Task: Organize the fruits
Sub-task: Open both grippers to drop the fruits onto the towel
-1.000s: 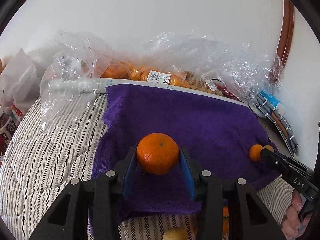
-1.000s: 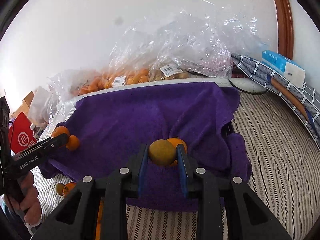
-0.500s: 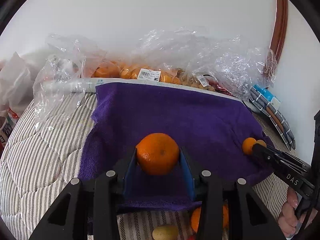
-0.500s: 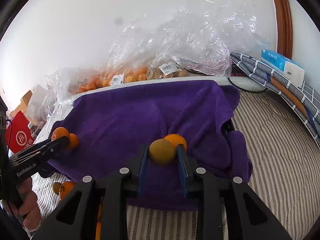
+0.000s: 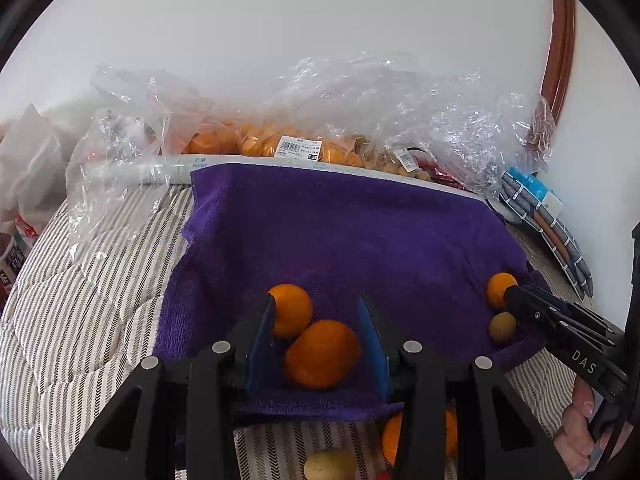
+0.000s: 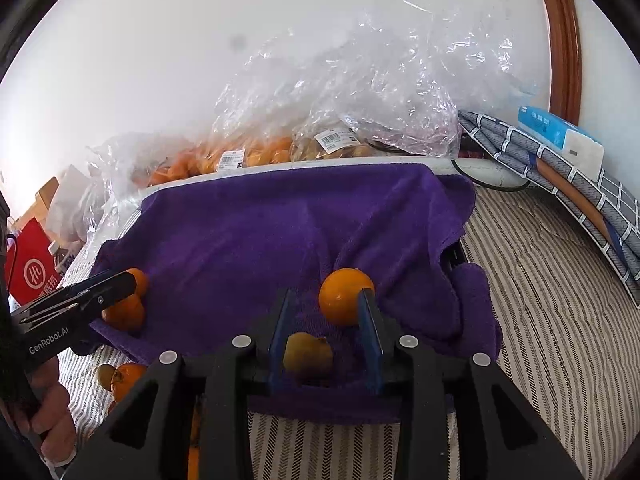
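A purple towel [image 5: 360,232] covers the middle of the striped bedcover. My left gripper [image 5: 317,298] is open. A large orange [image 5: 322,354] lies on the towel low between its blue pads, ungripped, and a second orange [image 5: 290,310] rests against the left pad. In the right wrist view my right gripper [image 6: 326,292] has its jaws opening. A yellow-green fruit [image 6: 308,354] lies loose on the towel [image 6: 260,232] between them. A small orange [image 6: 344,296] sits just beyond the right pad. Each gripper's tip shows at the edge of the other's view.
Clear plastic bags of fruit [image 5: 280,144] line the wall behind the towel. Loose fruit [image 5: 394,436] lies on the bedcover [image 5: 80,300] below the towel's near edge. A folded checked cloth [image 6: 540,160] and a blue box [image 6: 560,132] sit at the right, a red bag [image 6: 32,272] at the left.
Both fruits have dropped from between the pads onto the towel. The right jaws stand wider than before. The dropped orange has uncovered a second orange behind it in the left view.
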`<action>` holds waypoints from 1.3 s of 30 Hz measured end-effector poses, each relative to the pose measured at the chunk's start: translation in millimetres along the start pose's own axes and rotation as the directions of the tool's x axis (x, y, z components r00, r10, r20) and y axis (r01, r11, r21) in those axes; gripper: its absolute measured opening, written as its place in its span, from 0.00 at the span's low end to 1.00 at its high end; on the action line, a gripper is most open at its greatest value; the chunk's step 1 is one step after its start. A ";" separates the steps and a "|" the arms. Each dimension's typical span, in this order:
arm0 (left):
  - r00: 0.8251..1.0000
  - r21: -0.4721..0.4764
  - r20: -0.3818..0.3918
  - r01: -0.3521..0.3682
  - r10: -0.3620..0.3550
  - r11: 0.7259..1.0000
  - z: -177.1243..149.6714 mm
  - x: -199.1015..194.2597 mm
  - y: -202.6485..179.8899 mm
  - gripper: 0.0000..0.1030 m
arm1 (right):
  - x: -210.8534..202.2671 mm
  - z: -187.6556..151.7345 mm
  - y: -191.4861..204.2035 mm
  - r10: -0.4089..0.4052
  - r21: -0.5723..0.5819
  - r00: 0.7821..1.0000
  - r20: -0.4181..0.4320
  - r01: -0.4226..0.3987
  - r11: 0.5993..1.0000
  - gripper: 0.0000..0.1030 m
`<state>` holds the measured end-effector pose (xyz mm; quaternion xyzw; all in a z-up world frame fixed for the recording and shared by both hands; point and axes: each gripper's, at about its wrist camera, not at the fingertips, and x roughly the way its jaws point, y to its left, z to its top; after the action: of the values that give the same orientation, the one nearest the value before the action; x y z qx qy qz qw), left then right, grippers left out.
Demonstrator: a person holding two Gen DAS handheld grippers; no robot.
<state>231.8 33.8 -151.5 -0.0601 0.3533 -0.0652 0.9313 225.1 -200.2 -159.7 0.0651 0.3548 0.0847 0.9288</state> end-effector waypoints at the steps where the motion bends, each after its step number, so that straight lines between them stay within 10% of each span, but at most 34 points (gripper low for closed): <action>1: 1.000 -0.004 0.001 0.003 -0.003 1.000 0.2 -0.5 0.6 0.39 | 0.1 -0.1 -1.0 -0.002 0.006 1.000 -0.001 0.002 1.000 0.37; 26: 0.996 -0.057 0.089 -0.003 0.008 0.998 -11.3 -44.4 20.0 0.43 | -61.2 -25.1 11.5 -0.145 0.012 0.988 0.055 0.145 0.989 0.51; 39: 0.990 -0.064 0.098 -0.090 0.096 0.994 -52.9 -81.9 50.9 0.43 | -67.9 -59.2 30.2 -0.060 0.038 0.997 -0.042 0.061 0.997 0.51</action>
<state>139.8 93.8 -145.5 -0.0741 0.3099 -0.0079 0.9478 132.3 -180.9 -154.0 0.0709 0.3769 0.0509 0.9221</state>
